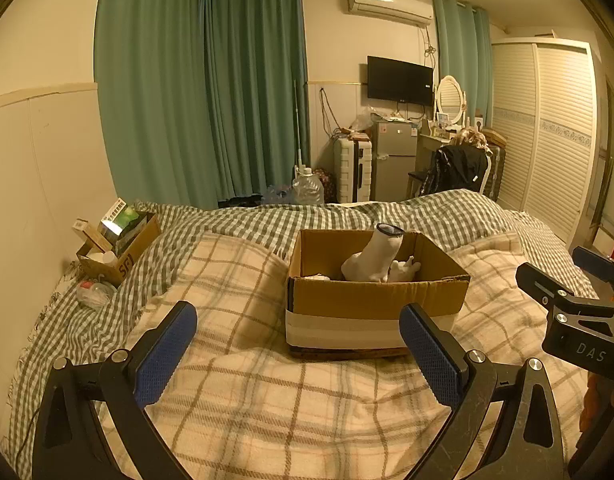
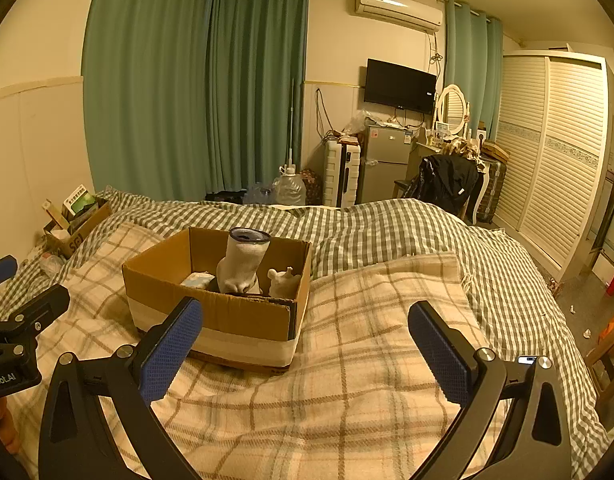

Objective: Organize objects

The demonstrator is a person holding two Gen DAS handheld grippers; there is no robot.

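Socks (image 1: 373, 258) are sitting in the cardboard box (image 1: 371, 300) on the plaid blanket (image 1: 267, 400), left gripper (image 1: 297, 354) and right gripper (image 2: 307, 354) are gaping empty, and bumping the box could be tipping it.

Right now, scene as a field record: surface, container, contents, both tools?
surface: bed with plaid blanket
container: open cardboard box on the blanket
contents: white sock standing upright, small white item beside it, pale item at the box's left
left gripper: jaws open, empty, short of the box
right gripper: jaws open, empty
other: second box by the wall
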